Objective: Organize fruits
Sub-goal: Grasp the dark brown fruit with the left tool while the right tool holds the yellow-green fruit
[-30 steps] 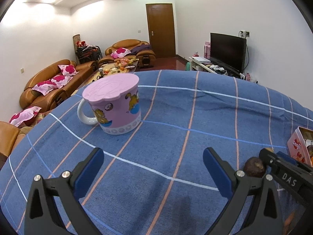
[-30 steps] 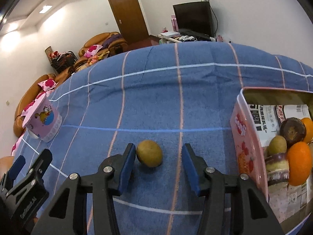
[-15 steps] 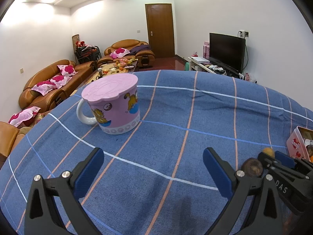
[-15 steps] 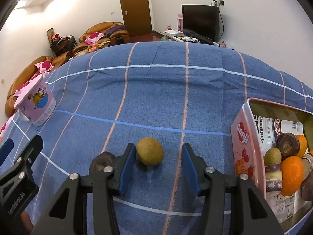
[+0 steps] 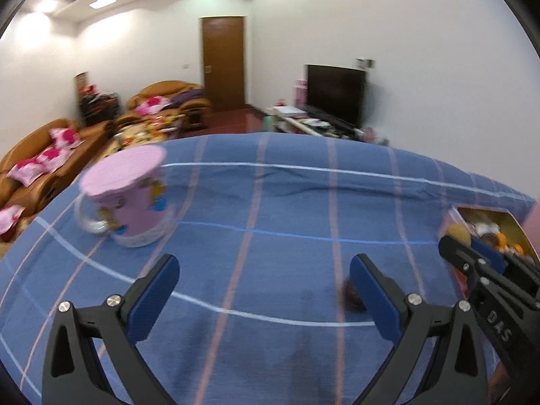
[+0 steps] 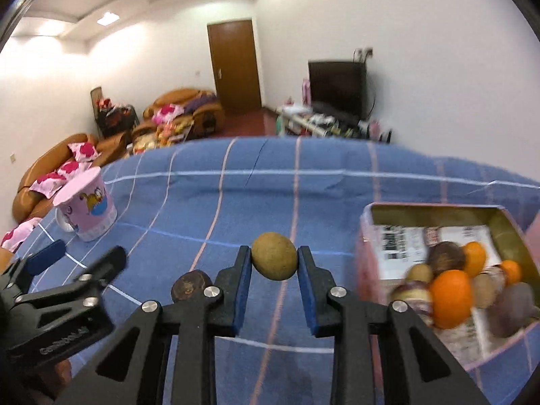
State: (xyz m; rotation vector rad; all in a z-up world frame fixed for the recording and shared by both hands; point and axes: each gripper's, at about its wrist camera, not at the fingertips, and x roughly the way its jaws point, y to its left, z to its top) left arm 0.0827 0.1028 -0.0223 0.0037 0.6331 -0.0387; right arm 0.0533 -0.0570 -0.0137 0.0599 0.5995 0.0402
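My right gripper (image 6: pixel 274 260) is shut on a round green-yellow fruit (image 6: pixel 274 259), held just above the blue checked cloth. A dark brown fruit (image 6: pixel 190 284) lies on the cloth to its left; in the left wrist view the same brown fruit (image 5: pixel 351 298) peeks out behind my right-hand finger. The pink tin (image 6: pixel 366 253) at the right holds oranges, brown fruits and green ones. My left gripper (image 5: pixel 263 278) is open over bare cloth with nothing between its fingers. From the left wrist view the right gripper (image 5: pixel 464 244) shows at the right edge with the fruit (image 5: pixel 458 233).
A pink lidded mug (image 5: pixel 130 199) with a cartoon cat stands on the cloth at the left, also the mug (image 6: pixel 86 211) in the right view. The tin (image 5: pixel 454 217) sits at the cloth's right edge. Sofas, a TV and a door lie beyond.
The right gripper closed on the green-yellow fruit and lifted it off the cloth toward the tin. The left gripper shifted slightly and stays open.
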